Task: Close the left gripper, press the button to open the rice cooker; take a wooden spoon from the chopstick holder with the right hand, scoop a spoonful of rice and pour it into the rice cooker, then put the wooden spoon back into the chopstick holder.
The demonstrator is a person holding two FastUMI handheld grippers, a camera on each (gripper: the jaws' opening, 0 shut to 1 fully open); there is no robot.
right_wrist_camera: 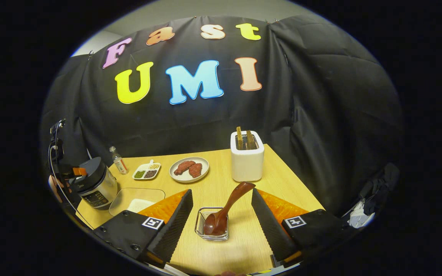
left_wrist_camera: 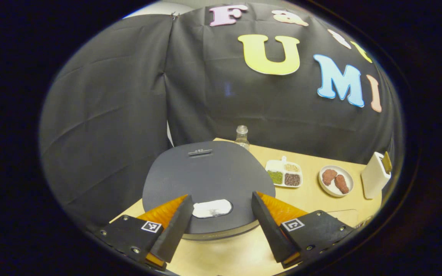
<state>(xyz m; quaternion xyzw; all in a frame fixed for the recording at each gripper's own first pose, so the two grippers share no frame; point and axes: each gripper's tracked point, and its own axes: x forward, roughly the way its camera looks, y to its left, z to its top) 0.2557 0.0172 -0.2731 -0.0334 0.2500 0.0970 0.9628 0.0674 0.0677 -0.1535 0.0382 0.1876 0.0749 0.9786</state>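
Observation:
In the left gripper view the rice cooker (left_wrist_camera: 205, 172) stands with its dark grey lid down and a white button (left_wrist_camera: 212, 209) at the lid's front edge. My left gripper (left_wrist_camera: 221, 196) hovers open just above that button, one finger on each side. In the right gripper view a wooden spoon (right_wrist_camera: 225, 211) rests bowl-down in a small wire chopstick holder (right_wrist_camera: 202, 230), its handle leaning up and right. My right gripper (right_wrist_camera: 221, 191) is open around the spoon without touching it. A clear dish of rice (right_wrist_camera: 136, 201) lies beside the cooker (right_wrist_camera: 96, 184).
At the back of the wooden table (right_wrist_camera: 225, 253) stand a white toaster (right_wrist_camera: 247, 161), a plate of brown meat pieces (right_wrist_camera: 189, 168), a divided tray of grains (right_wrist_camera: 147, 171) and a small bottle (right_wrist_camera: 119, 160). Black cloth walls close off the far and side edges.

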